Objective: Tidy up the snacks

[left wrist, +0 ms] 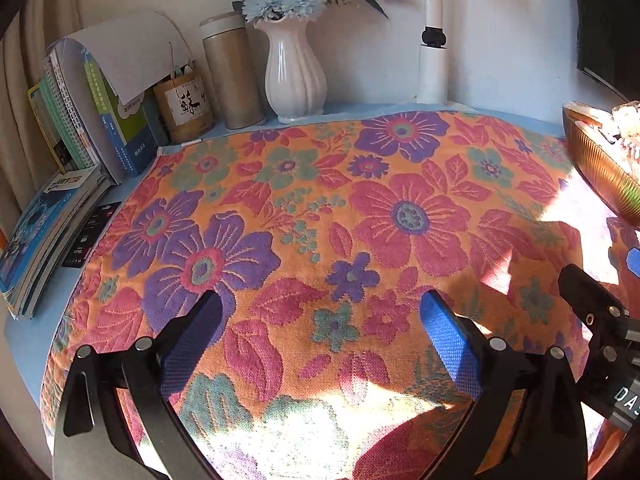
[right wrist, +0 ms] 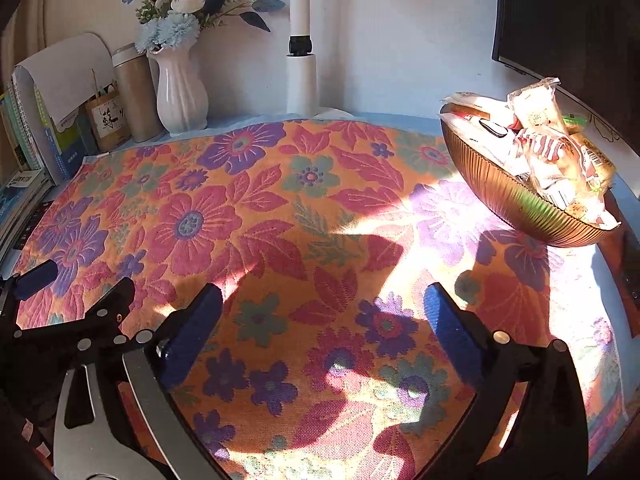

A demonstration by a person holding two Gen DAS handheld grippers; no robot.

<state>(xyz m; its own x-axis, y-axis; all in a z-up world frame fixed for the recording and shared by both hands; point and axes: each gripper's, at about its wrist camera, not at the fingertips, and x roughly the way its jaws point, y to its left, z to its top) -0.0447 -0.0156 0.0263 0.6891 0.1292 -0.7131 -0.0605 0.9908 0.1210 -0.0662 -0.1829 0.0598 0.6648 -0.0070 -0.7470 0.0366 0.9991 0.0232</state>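
Note:
A ribbed brown bowl (right wrist: 516, 204) stands at the right on the flowered cloth (right wrist: 280, 200), filled with several wrapped snacks (right wrist: 552, 152). Its edge also shows at the right of the left wrist view (left wrist: 600, 168). My right gripper (right wrist: 322, 304) is open and empty, low over the cloth, to the left of and nearer than the bowl. My left gripper (left wrist: 320, 312) is open and empty over the cloth's middle. The right gripper's black frame (left wrist: 600, 320) shows at the right of the left wrist view. The left gripper's frame (right wrist: 60, 320) shows at the left of the right wrist view.
At the back stand a white vase (left wrist: 296, 76) with blue flowers, a tan tumbler (left wrist: 232, 76), a bamboo pen holder (left wrist: 184, 108) and a white lamp post (left wrist: 434, 40). Books (left wrist: 80, 120) stand and lie at the left. A dark monitor (right wrist: 560, 20) is at the back right.

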